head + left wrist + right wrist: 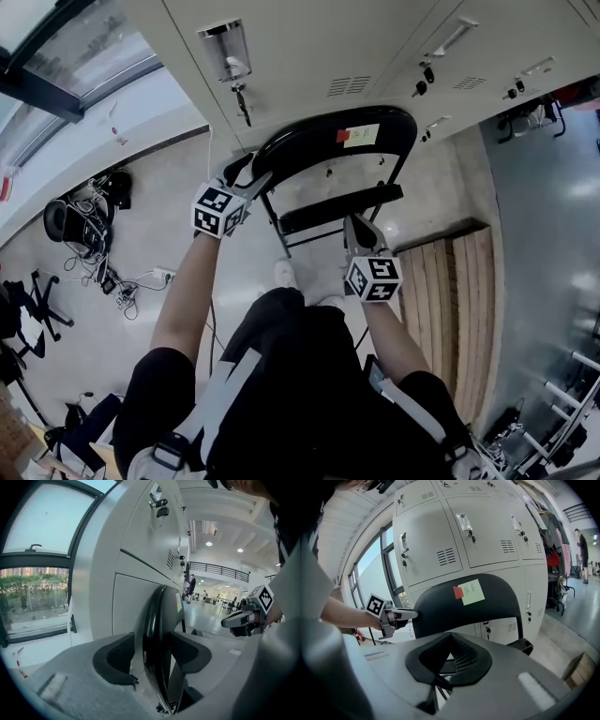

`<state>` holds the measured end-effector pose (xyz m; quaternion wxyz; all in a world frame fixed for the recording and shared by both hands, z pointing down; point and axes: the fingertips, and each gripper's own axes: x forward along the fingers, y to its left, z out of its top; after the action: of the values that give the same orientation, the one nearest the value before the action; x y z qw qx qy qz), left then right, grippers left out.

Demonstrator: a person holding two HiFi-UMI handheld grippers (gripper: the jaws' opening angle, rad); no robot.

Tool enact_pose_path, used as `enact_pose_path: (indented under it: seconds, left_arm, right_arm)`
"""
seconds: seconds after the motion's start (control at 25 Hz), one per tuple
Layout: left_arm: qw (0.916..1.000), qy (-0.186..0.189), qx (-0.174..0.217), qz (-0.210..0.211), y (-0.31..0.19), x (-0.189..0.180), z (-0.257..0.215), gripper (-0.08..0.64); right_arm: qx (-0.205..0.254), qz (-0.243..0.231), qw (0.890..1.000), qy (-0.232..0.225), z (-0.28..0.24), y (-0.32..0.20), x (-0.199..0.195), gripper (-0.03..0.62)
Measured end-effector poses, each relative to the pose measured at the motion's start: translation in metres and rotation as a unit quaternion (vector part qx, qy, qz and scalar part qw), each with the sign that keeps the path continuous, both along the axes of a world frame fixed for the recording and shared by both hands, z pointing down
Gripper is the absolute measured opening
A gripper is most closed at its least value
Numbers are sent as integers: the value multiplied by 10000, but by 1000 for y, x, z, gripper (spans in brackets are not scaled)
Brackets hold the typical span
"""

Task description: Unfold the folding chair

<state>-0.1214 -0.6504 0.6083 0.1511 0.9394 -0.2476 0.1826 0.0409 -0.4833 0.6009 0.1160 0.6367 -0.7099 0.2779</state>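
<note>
From the head view, the folding chair (328, 141) stands on the pale floor (178, 178) hard up against the lockers (309, 56). Its seat (339, 208) shows as a narrow black strip under the curved back. Bare floor lies open to its left, a slatted wooden platform (450, 291) sits just to its right, and a tangle of cables (89, 225) lies well off to the left. The left gripper (257, 182) is at the back's left edge and the right gripper (355, 225) is near the seat's right end. In the left gripper view its jaws stand spread, the back's rim (157, 630) edge-on between them with a gap at the left pad (115, 654). In the right gripper view the jaws are pressed together on nothing, and the back carries a red and a green note (469, 592).
</note>
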Motion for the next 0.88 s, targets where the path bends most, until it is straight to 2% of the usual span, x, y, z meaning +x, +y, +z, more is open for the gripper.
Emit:
enact_pose_path:
  seconds: [0.2,0.64,0.72,0.8,0.84,0.88]
  left_arm:
    - [9990,-82,-18,435,-3,14,4,255]
    - [9936,99,-99,1120,-1,56,-5,252]
    - [9934,159,-136,1129,0,61,-5,252]
    - [9942,252,-112,1036,-3,62,-6,224]
    - [9948,278,-78,980,-5,61,-7,183]
    - [9951,291,-40,940,-6,60,-8,179]
  right_arm:
    - [-80,20,10000,53,6,-2,1,5]
    - [-338,255,9991,49,24,11,7,5]
    - [-418,231,9988,98,30,15,4,5]
    - [-507,183,9985,125,38,16,1,5]
    - [-554,191,9982,106,41,16,0,5]
    - [-606,243,9979,58,46,16,-1,5]
